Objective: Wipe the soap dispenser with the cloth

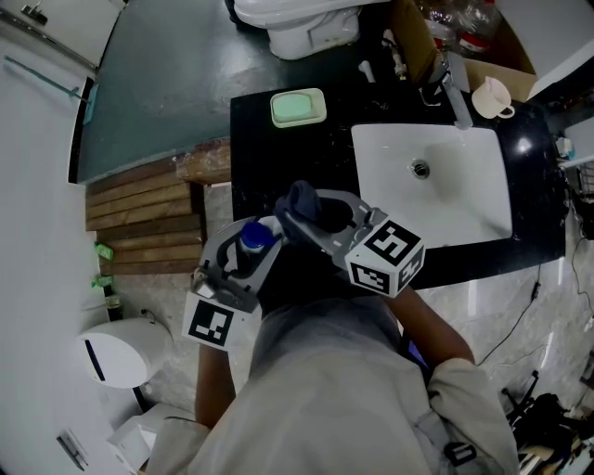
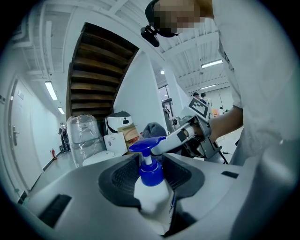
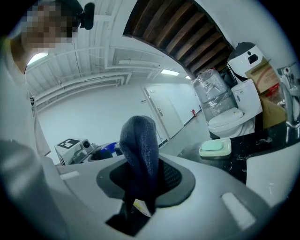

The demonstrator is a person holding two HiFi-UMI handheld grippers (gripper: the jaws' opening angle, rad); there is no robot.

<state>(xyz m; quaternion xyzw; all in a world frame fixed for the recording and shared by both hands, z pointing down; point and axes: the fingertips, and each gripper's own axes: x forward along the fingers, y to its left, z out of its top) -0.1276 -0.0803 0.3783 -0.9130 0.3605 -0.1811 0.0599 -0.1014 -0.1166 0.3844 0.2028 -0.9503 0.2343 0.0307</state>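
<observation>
The soap dispenser, a white bottle with a blue pump head, stands upright between the jaws of my left gripper, which is shut on it. My right gripper is shut on a dark blue cloth that sticks up out of its jaws. In the head view the cloth sits just right of the pump head. In the left gripper view the cloth is right behind the pump nozzle; I cannot tell whether they touch. Both grippers hover over the near left corner of the black counter.
A white sink with a faucet is set in the counter to the right. A green soap dish lies at the counter's far left, a white cup at the far right. A toilet stands beyond, wooden slats to the left.
</observation>
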